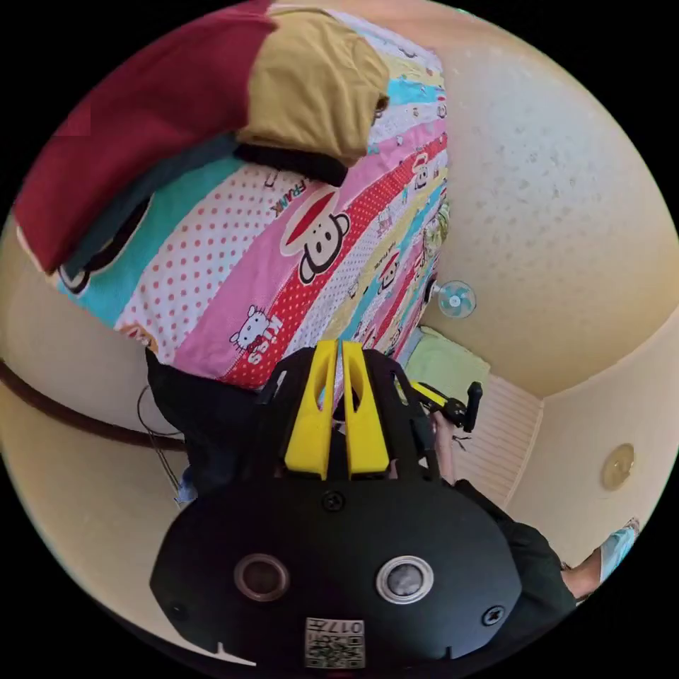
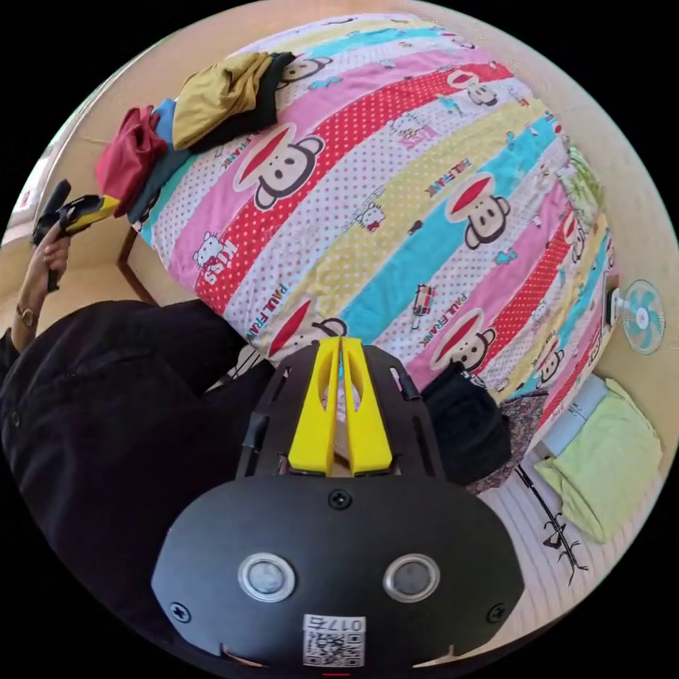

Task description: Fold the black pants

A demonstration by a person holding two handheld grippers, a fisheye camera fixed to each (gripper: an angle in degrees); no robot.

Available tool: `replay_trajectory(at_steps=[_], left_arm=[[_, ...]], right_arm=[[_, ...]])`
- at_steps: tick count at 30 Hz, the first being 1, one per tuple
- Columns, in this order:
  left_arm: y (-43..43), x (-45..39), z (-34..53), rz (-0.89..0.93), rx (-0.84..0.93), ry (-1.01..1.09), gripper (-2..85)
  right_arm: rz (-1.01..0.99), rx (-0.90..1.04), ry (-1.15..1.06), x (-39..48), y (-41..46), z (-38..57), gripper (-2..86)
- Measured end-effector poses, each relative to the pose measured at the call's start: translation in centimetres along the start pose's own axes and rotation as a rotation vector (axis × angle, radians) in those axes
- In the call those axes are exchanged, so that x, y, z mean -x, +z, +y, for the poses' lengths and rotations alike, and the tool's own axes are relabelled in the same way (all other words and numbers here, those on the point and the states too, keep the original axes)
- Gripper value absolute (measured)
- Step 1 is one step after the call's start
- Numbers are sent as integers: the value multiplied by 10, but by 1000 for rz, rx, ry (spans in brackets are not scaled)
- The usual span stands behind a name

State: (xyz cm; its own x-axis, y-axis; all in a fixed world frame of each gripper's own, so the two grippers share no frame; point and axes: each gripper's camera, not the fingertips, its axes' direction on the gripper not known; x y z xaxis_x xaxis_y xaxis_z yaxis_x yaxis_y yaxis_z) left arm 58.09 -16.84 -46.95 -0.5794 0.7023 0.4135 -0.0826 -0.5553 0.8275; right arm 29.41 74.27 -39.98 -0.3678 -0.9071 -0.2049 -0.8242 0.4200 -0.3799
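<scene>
On the bed (image 2: 424, 205), near one corner of the striped cartoon sheet, lies a pile of clothes: a mustard garment (image 2: 212, 92), a red one (image 2: 131, 155) and a dark piece (image 2: 262, 102) under the mustard. Whether that dark piece is the black pants cannot be told. Left gripper (image 1: 339, 346) and right gripper (image 2: 340, 343) both hold their jaws closed on nothing, off the bed's edge. Beside the bed stands a fan (image 2: 640, 315).

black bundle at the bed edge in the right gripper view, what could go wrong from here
1. The black bundle lies right at the edge of the bed; a clumsy pull may tip it off.
2. Another black garment lies under the mustard garment; grabbing there could drag the pile along.
3. The right gripper fingers look closed; they must open first.
</scene>
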Motion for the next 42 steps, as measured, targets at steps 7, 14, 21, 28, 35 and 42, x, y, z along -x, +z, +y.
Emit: replay_trajectory(at_steps=[7, 14, 21, 28, 35, 42], left_arm=[[75, -190, -27, -182, 19, 455, -9], [239, -263, 53, -128, 236, 626, -10], [393, -281, 118, -188, 519, 658, -10], [461, -319, 148, -245, 448, 705, -10], [527, -338, 178, -295, 466, 727, -10], [553, -333, 180, -351, 380, 624, -10]], right_arm=[[13, -664, 253, -55, -131, 189, 3], [417, -939, 794, -96, -147, 450, 3], [768, -1173, 1078, -121, -70, 621, 10], [-64, -866, 1136, -295, 87, 663, 70], [-363, -547, 984, -407, 226, 601, 98], [-678, -480, 845, -491, 278, 555, 69]])
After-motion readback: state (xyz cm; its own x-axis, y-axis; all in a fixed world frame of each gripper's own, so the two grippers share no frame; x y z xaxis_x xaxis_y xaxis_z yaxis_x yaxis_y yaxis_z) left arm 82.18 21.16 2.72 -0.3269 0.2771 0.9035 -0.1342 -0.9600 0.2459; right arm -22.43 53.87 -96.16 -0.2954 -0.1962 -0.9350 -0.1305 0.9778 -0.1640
